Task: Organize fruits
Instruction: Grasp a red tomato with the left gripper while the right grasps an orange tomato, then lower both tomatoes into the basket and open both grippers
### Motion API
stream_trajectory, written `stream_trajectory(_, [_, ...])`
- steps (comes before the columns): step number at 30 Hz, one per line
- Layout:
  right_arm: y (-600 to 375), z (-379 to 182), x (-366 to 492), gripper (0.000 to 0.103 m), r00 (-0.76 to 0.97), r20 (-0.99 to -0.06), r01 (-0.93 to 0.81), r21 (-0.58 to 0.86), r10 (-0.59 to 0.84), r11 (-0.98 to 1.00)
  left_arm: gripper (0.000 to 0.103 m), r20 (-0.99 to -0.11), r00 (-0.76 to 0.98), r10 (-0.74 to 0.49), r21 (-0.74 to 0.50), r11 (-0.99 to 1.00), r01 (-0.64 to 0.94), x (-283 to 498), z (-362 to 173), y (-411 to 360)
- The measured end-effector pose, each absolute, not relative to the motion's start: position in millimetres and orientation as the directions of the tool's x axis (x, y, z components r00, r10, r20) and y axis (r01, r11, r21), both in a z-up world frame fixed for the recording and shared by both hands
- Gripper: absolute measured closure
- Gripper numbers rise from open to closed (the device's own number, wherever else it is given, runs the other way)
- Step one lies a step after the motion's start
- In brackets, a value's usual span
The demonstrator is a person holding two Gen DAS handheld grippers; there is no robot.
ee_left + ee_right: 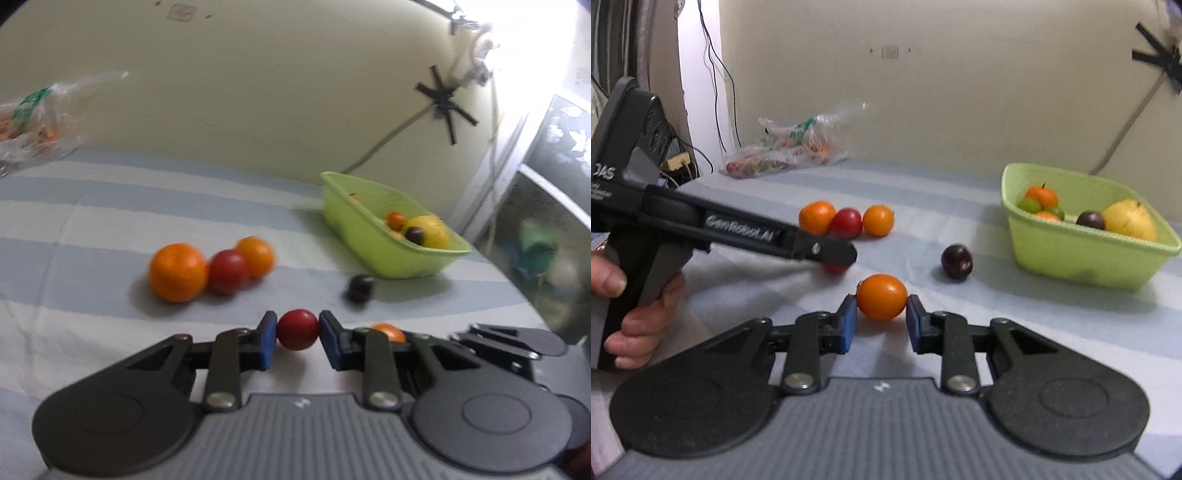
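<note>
Two grips are on at once: the left gripper [297, 328] is clenched on a small red tomato [297, 329], and the right gripper [881, 309] is clenched on a small orange tomato [881, 297], the blue pads pressing each fruit from both sides. Both fruits sit low, at or just above the striped cloth [1015, 317], toward its near edge.

Risks, as I judge them: both fruits are round, smooth and soft, held only at their widest part — squeeze harder and the skin may split, loosen and they may roll off the pads. The two grippers work just beside each other, so a careless lift could knock one against the other. The dark plum [956, 259] lies on the way to the green basket [1082, 258], near its left wall, and could be bumped and sent rolling. The basket already holds a yellow fruit [1132, 220] and several small ones, so a dropped tomato might bounce out.

Blue and white stripes run across the cloth, which looks soft and slightly wrinkled. Three more fruits [846, 220] cluster mid-surface; a plastic bag [790, 147] lies at the far left corner against a cream wall with taped cable.
</note>
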State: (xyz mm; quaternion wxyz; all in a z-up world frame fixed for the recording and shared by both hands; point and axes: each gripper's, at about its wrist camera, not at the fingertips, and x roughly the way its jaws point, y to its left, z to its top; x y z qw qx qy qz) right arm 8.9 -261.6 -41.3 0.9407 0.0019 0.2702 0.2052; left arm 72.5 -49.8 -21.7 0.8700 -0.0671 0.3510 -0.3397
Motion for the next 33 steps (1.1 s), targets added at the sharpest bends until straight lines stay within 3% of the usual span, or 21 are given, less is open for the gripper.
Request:
stream_trajectory(8, [-314, -8, 25, 0.072, 0.904, -0.359, -0.233, 0.045, 0.233, 0.971, 0.077, -0.483, 0.481, -0.732, -0.409, 0.674, 0.616, 111, 28, -106])
stream_trajectory(20, [-358, -12, 83, 0.07, 0.938, -0.328, -0.108, 0.033, 0.113, 0.994, 0.075, -0.531, 0.414, -0.739, -0.463, 0.663, 0.588, 182, 16, -195])
stream_trajectory(21, [-359, -15, 86, 0.069, 0.937, -0.333, -0.104, 0.032, 0.108, 0.994, 0.073, -0.537, 0.411, -0.737, -0.46, 0.664, 0.589, 183, 14, -197])
stream_trajectory(22, [-361, -17, 87, 0.059, 0.935, -0.339, -0.098, 0.03, 0.102, 0.995, 0.068, -0.543, 0.414, -0.731, -0.453, 0.67, 0.588, 184, 12, -199])
stream_trajectory(23, [-363, -17, 85, 0.048, 0.938, -0.332, -0.092, 0.028, 0.096, 0.995, 0.066, -0.545, 0.417, -0.727, -0.451, 0.674, 0.585, 185, 11, -202])
stream_trajectory(24, [-366, -17, 83, 0.045, 0.945, -0.315, -0.081, 0.025, 0.085, 0.996, 0.066, -0.547, 0.415, -0.727, -0.455, 0.674, 0.582, 185, 10, -203])
stream_trajectory(28, [-373, -15, 72, 0.045, 0.963, -0.263, -0.05, 0.039, 0.058, 0.998, 0.066, -0.522, 0.424, -0.74, -0.48, 0.666, 0.571, 182, 19, -193])
stream_trajectory(33, [-378, -14, 57, 0.048, 0.972, -0.227, -0.035, 0.098, 0.057, 0.995, 0.066, -0.412, 0.518, -0.75, -0.479, 0.661, 0.577, 153, 54, -121])
